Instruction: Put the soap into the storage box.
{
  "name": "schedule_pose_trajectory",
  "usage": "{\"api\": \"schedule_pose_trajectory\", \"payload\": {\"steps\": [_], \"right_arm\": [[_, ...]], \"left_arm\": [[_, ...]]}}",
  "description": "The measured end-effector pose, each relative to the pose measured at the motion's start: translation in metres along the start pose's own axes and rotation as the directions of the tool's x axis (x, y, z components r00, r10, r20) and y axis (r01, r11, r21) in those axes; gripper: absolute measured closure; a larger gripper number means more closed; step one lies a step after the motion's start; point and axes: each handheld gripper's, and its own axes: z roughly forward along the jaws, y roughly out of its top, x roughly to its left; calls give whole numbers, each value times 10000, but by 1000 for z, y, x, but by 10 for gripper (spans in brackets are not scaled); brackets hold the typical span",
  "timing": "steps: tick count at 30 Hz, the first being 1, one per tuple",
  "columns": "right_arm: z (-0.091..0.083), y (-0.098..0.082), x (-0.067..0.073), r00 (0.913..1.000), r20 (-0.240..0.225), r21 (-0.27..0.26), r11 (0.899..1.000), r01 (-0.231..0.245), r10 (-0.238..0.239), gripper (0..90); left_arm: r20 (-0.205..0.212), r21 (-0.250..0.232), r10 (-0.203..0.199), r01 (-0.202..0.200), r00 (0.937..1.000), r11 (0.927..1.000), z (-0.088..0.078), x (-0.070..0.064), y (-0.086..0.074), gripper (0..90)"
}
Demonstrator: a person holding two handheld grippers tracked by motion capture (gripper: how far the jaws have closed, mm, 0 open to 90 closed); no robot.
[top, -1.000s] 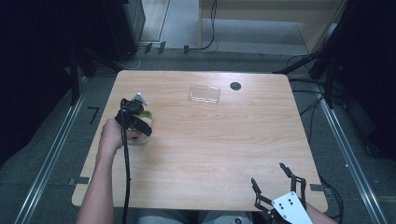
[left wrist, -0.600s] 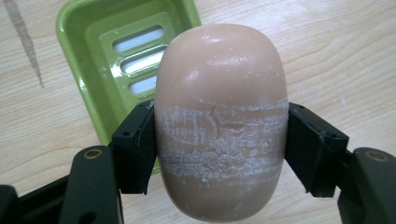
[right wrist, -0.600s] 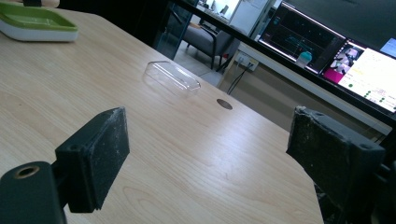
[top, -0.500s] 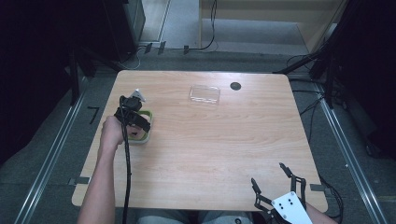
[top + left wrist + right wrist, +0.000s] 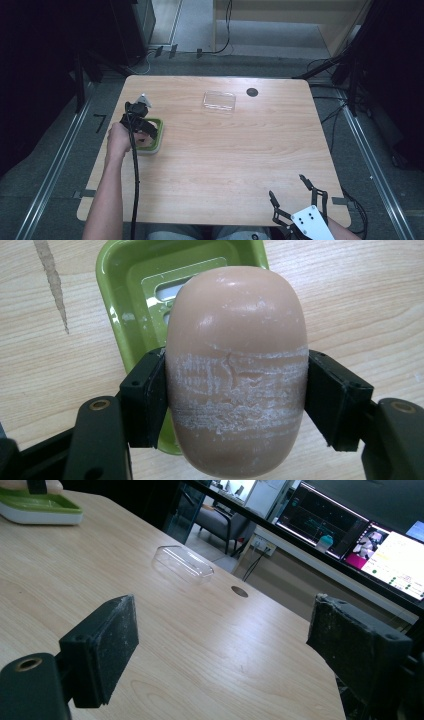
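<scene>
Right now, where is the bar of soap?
The soap is clamped in the left gripper, just above the green soap dish at the table's left side in the high view.

Lab/office, monitors (image 5: pixel 385 545), office chair (image 5: pixel 215 522), floor cables (image 5: pixel 325 65)

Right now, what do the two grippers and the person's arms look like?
Both grippers are black, each with two blocky, square-ended jaws. The left gripper trails a thick black cable down along the forearm, and a small grey plate sits on its top. The right gripper has thin black linkage arms and a white plate marked with a few dark dots. Its pads look dusty and scuffed. Both forearms are bare, without sleeves.
</scene>
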Motion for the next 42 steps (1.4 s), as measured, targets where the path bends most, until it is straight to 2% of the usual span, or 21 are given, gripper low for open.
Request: {"api": "schedule_pose_trajectory", "payload": {"steps": [21,30,35,42], "right_arm": [[-1,-1,-1,10000,43,-2,10000,-85,85,131],[0,-1,-1,10000,45,-14,10000,-56,56,131],[-1,-1,-1,10000,33,-14,10000,-67,67,131],[-1,-1,-1,10000,40,-24,10000,-59,60,132]], "left_arm": [[-223,-109,-354,351,9991,9993,17,4,8,336],[-272,-80,-364,362,9990,9993,22,4,9,336],[-395,-149,-504,499,9979,9986,25,3,9,335],[-554,-35,-459,458,9974,9989,29,5,9,335]]}}
